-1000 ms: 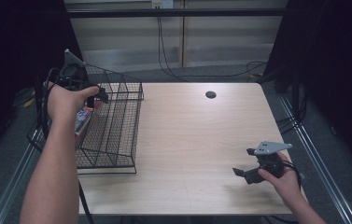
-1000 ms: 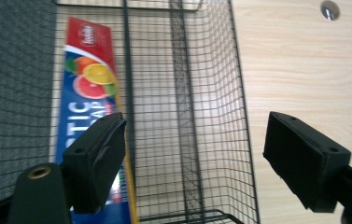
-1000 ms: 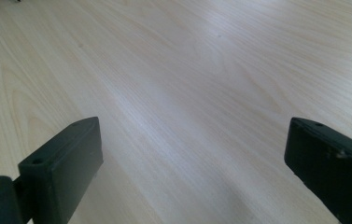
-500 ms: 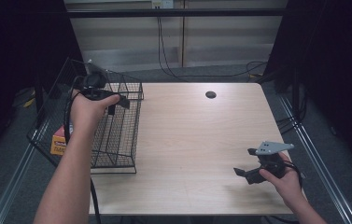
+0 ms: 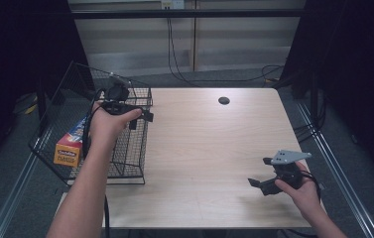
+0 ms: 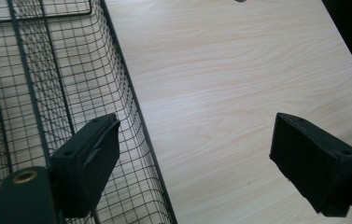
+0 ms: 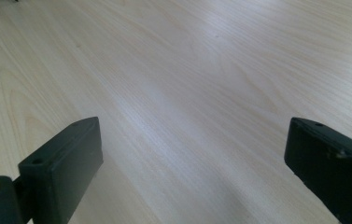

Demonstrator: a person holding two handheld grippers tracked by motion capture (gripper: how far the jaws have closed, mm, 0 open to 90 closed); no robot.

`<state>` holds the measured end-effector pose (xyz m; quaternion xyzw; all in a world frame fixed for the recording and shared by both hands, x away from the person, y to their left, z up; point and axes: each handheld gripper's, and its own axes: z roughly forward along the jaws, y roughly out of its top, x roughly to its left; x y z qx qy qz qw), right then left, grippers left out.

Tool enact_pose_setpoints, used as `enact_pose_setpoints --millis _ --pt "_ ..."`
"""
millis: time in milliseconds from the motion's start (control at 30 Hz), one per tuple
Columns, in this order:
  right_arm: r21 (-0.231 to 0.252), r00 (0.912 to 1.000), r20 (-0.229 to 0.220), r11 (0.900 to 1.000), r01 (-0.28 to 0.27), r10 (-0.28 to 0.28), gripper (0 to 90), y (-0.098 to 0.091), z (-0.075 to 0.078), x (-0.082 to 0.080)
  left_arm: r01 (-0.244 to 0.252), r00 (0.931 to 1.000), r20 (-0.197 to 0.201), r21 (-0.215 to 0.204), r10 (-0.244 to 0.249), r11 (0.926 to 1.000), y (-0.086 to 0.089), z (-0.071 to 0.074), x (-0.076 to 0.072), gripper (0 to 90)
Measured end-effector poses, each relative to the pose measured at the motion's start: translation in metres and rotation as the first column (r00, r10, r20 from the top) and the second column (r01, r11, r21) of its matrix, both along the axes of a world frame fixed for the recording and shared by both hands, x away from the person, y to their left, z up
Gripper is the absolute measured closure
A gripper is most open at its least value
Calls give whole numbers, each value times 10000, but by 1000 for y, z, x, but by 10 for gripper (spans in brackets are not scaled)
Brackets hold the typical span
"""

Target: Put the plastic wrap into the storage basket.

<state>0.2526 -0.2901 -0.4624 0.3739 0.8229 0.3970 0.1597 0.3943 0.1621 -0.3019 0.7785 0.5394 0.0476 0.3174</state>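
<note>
An orange and blue box [image 5: 70, 146] lies inside the black wire basket [image 5: 131, 153] at the table's left edge. My left gripper [image 5: 141, 119] hovers over the basket's right rim, a little to the right of the box. Its jaws have just been opening and nothing is between them. In the left gripper view, the left gripper [image 6: 201, 163] stands open across the basket's wall [image 6: 47, 93] and the bare wood beside it. My right gripper [image 5: 260, 172] rests low near the table's front right corner. It is open and empty, and the right gripper [image 7: 187, 172] faces plain tabletop.
The light wooden table [image 5: 209, 144] has a small black round hole [image 5: 223, 100] near its far edge. Metal rails [image 5: 333, 163] run along both sides of the table. Cables [image 5: 184, 74] lie on the floor behind it.
The left gripper held the box above the basket a second ago. The box now lies in the basket, and the left hand has moved right and lower with its jaws wider. The right gripper stayed put.
</note>
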Motion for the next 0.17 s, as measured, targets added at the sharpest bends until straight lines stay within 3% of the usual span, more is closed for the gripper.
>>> enact_pose_setpoints --millis 167 --pt "26 10000 -32 10000 -7 7 40 0 0 1 401 9991 134 -89 -400 9992 -9 -4 -3 146"
